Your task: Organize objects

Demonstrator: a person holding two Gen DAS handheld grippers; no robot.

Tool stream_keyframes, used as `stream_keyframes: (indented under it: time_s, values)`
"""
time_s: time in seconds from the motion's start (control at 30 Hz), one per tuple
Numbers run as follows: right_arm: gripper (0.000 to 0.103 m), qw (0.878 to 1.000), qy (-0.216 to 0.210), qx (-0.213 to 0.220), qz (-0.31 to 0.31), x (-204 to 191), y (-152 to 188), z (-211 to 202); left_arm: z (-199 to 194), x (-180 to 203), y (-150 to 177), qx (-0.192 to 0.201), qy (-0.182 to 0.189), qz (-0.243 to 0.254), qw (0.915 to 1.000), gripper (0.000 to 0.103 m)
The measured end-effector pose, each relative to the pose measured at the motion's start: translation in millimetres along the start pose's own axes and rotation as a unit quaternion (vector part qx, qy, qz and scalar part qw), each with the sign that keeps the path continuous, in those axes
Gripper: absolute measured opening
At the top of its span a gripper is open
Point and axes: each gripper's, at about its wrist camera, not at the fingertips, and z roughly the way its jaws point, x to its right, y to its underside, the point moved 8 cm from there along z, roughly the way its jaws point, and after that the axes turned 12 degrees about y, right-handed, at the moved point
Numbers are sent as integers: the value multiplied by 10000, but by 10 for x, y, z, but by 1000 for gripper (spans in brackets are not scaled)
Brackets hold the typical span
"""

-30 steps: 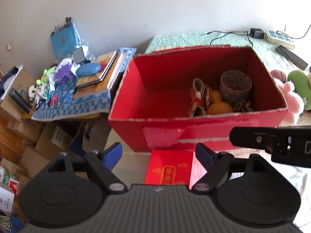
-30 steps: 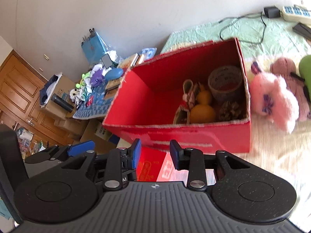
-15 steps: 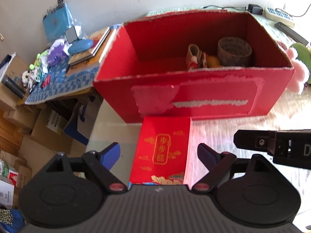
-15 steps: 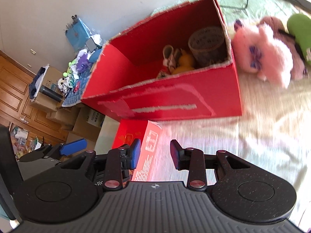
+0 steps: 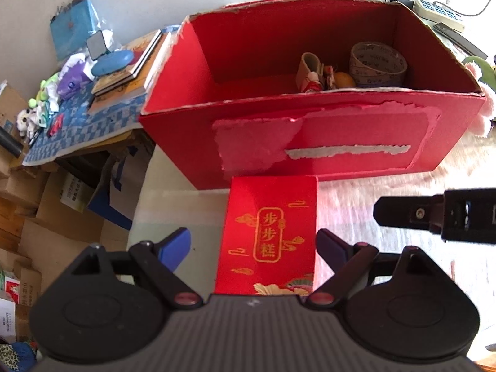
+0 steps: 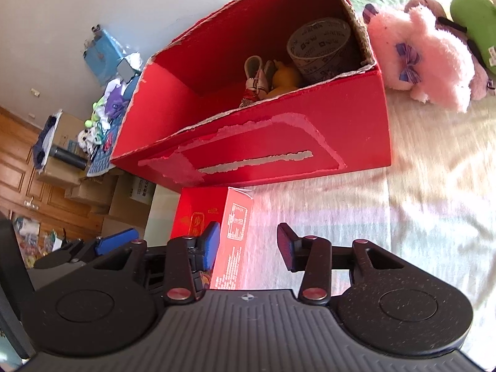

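A small red gift box with gold characters (image 5: pixel 270 232) lies on the bed in front of a big open red carton (image 5: pixel 325 142). My left gripper (image 5: pixel 255 248) is open, its blue pads either side of the gift box and apart from it. My right gripper (image 6: pixel 248 245) is open just right of the gift box (image 6: pixel 231 238), its left pad (image 6: pixel 210 245) close by the box's side. The carton (image 6: pixel 279 148) holds a tape roll (image 6: pixel 319 49), an orange fruit (image 6: pixel 283 77) and a small doll.
A pink plush toy (image 6: pixel 424 59) and a green one (image 6: pixel 474 18) lie right of the carton. A cluttered side table with books (image 5: pixel 124 71) stands left, with cardboard boxes (image 5: pixel 46 217) below. A power strip (image 5: pixel 440 14) lies behind the carton.
Both grippers have come down and nearer to the small red gift box; the left pads now flank it. The right gripper has opened wider.
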Motion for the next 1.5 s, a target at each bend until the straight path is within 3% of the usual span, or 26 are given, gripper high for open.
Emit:
stream_keyframes:
  time_s: [0.57, 1.5]
  values:
    - [45, 9991, -127, 50, 408, -169, 0, 140, 155, -107, 2, -181, 596, 513, 9967, 92]
    - [45, 9982, 22, -18, 605, -247, 23, 287, 311, -86, 54, -449, 1234, 644, 9892, 95]
